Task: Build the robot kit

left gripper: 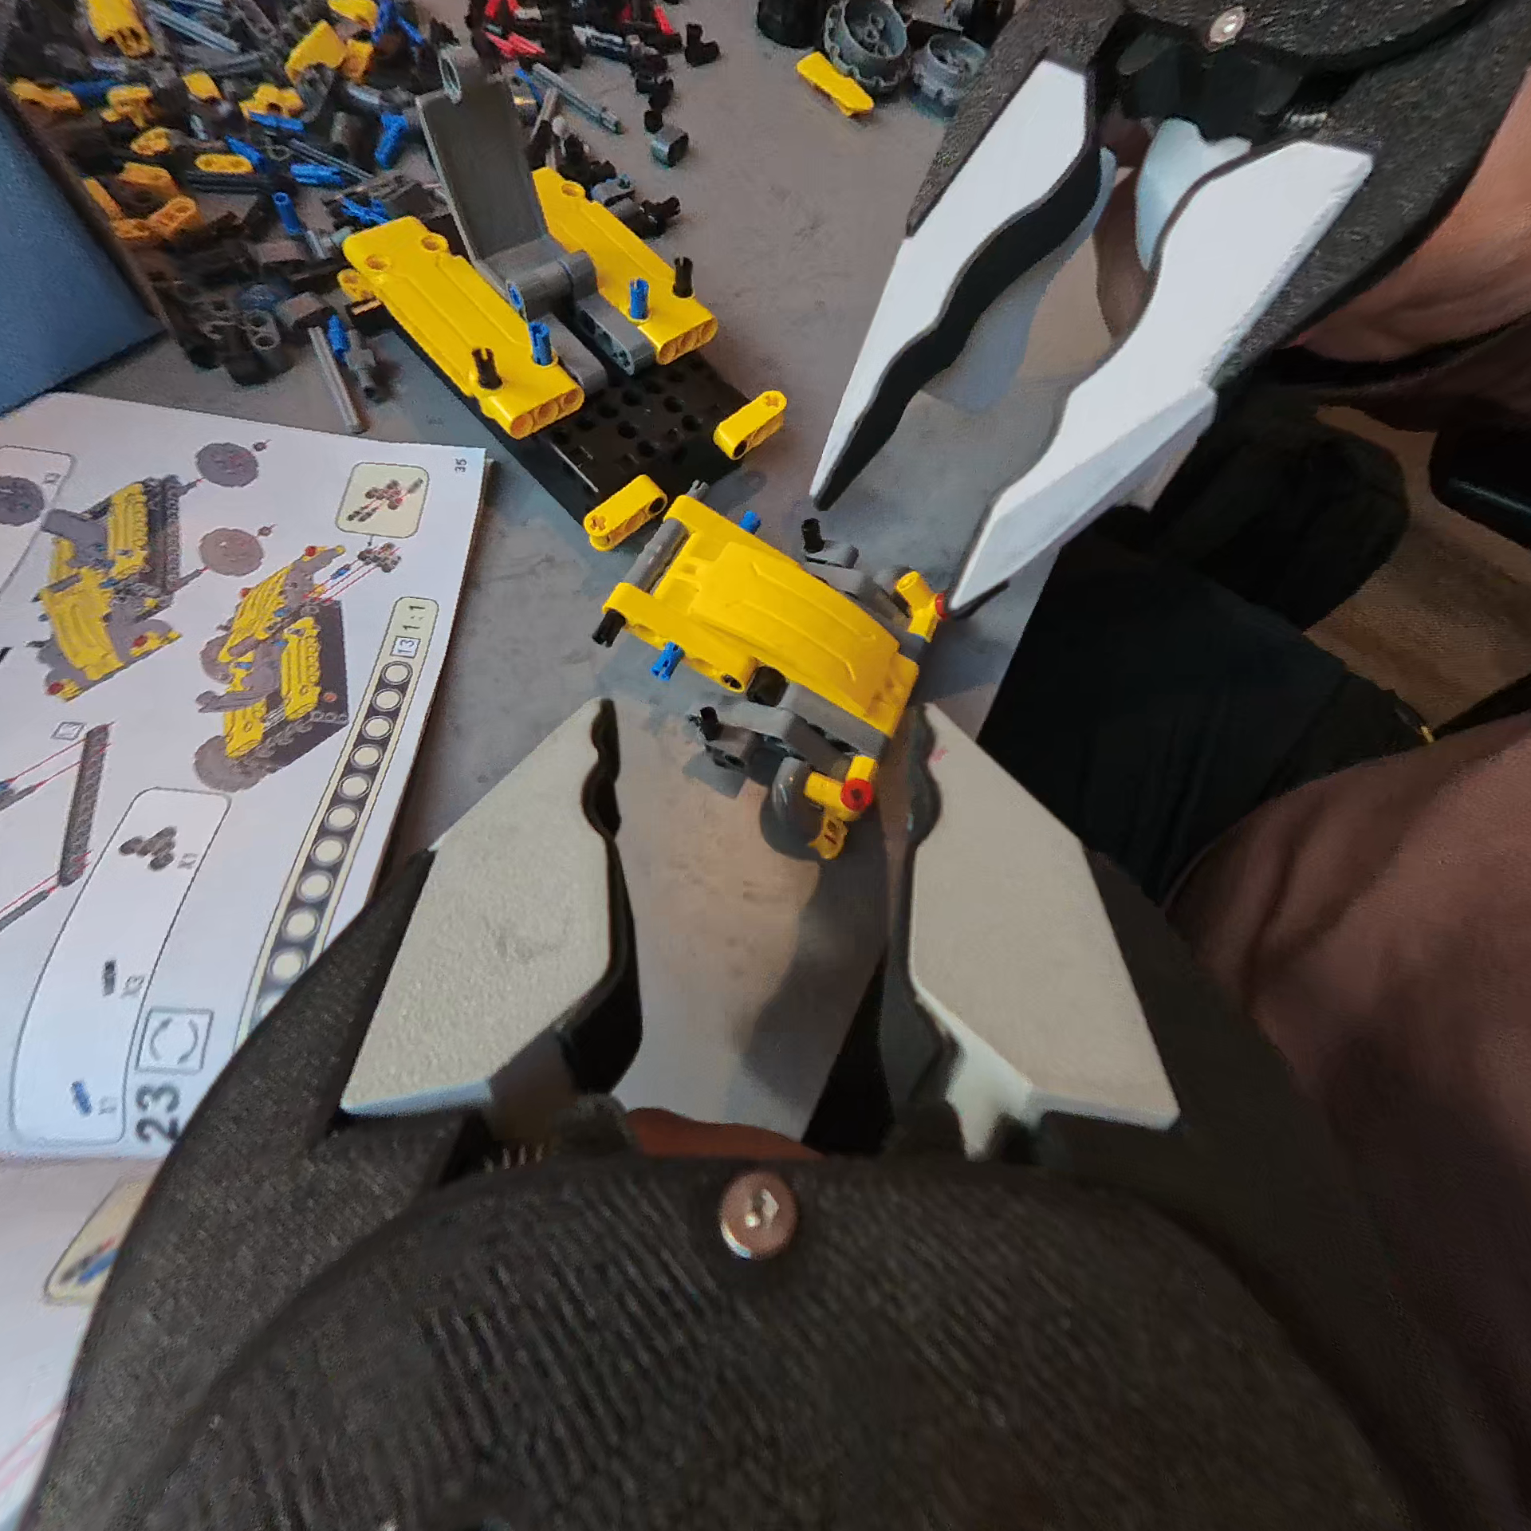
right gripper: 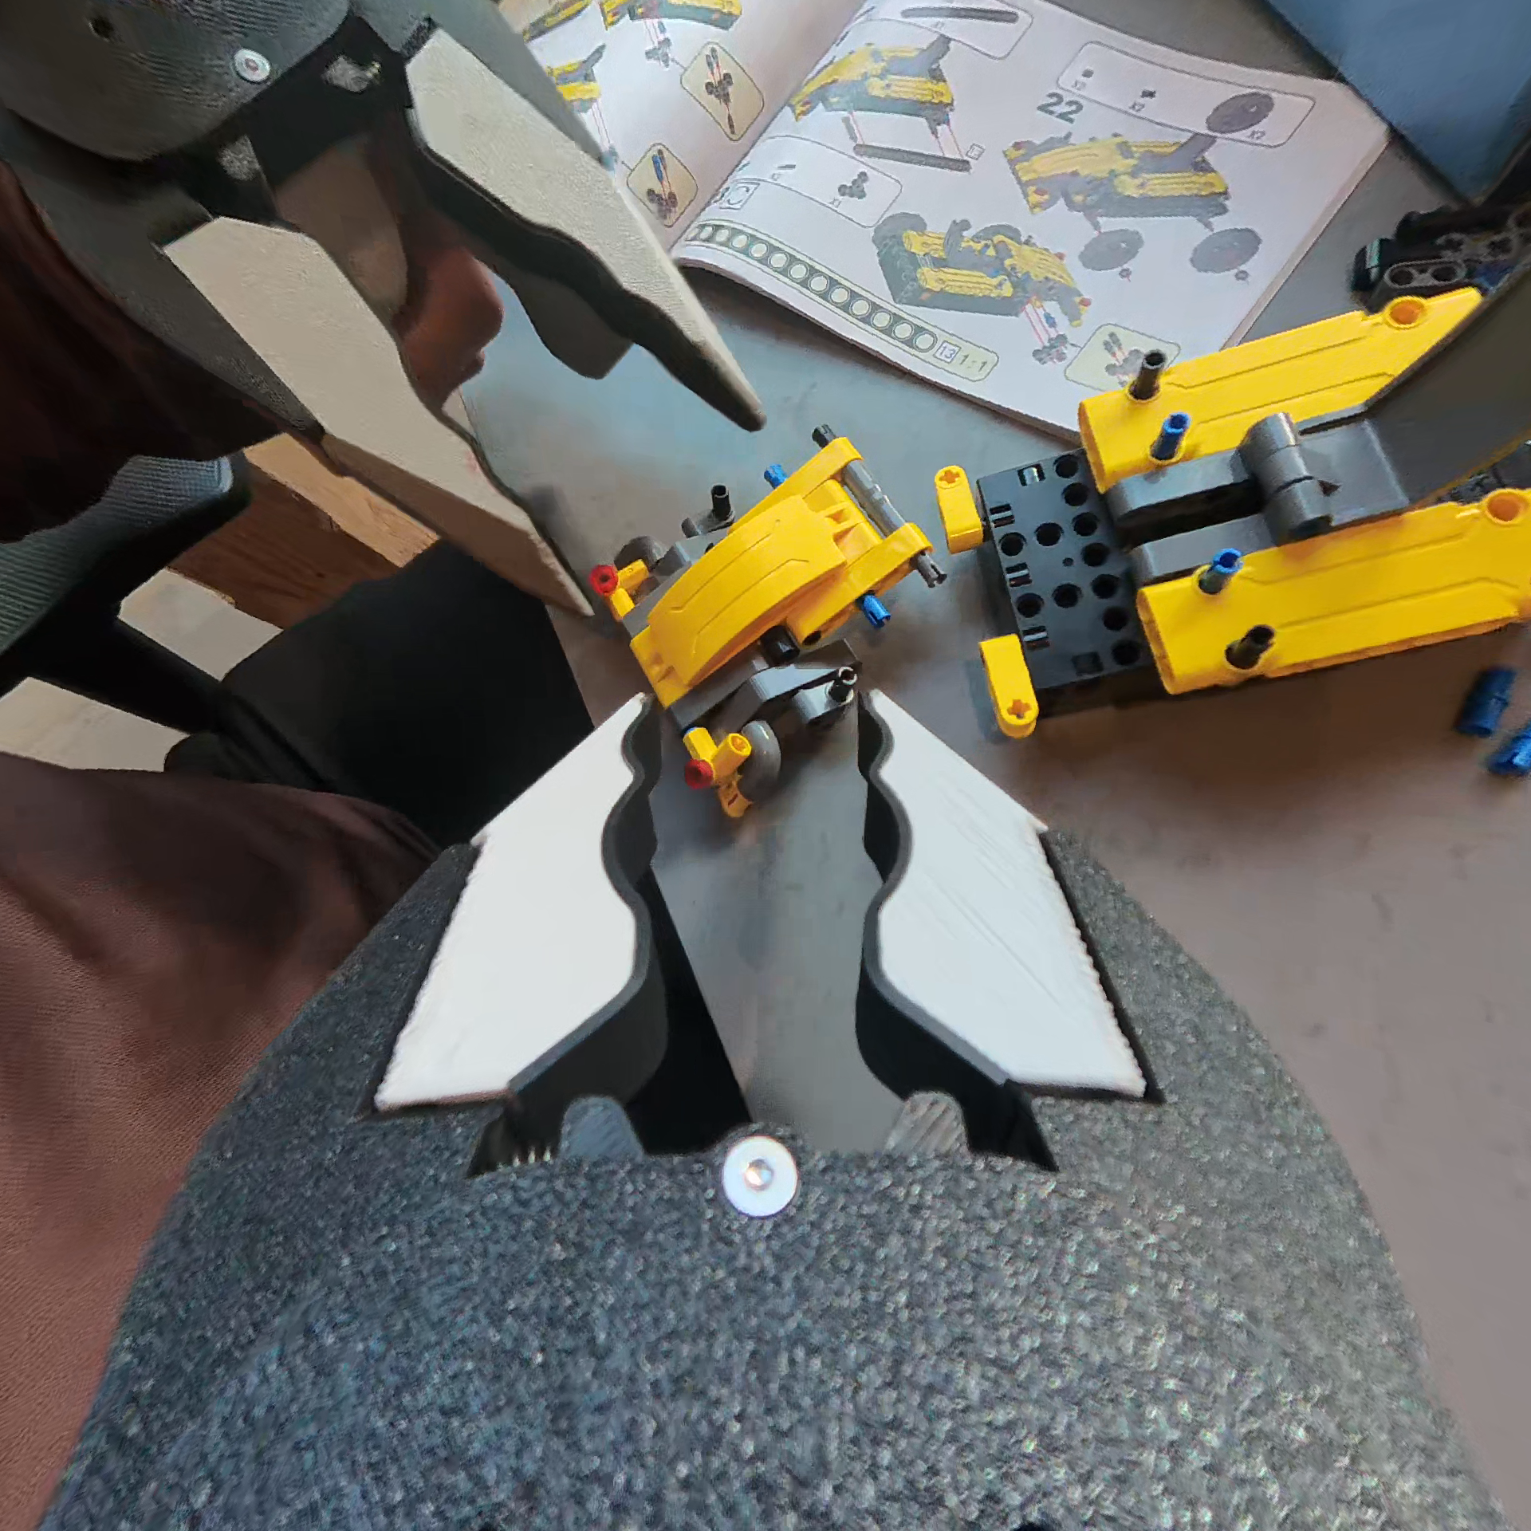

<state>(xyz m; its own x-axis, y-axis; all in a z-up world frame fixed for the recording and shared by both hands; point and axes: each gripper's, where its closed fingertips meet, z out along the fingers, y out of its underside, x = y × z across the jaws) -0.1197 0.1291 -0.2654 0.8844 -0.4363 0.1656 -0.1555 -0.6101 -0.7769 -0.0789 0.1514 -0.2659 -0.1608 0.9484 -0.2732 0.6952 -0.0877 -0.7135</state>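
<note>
Both my grippers sit over the grey table [right gripper: 1243, 953], near its edge on my side, converging on one small yellow sub-assembly [left gripper: 766, 621]. My left gripper [left gripper: 758, 729] has its fingers spread apart and holds nothing; the sub-assembly lies just past its tips, and its right finger [left gripper: 994, 911] is very near the red-tipped yellow connector [left gripper: 853, 791] — touching or not, I cannot tell. My right gripper [right gripper: 754, 712] is likewise parted and empty, its tips either side of the same end of the sub-assembly, just beside the grey underside parts. In the left wrist view one tip of the right gripper [left gripper: 891, 551] reaches the other red-tipped end at the table edge. The sub-assembly rests on the table, yellow curved panel up, blue and black pins sticking out. Just beyond it stands the larger build [right gripper: 1243, 538]: a black perforated plate carrying two long yellow panels and a grey hinged piece. An open instruction booklet [left gripper: 207, 746] lies flat beside the larger build, toward the table's far side in the right wrist view. A heap of loose parts [left gripper: 207, 166] fills the far corner in the left wrist view.
</note>
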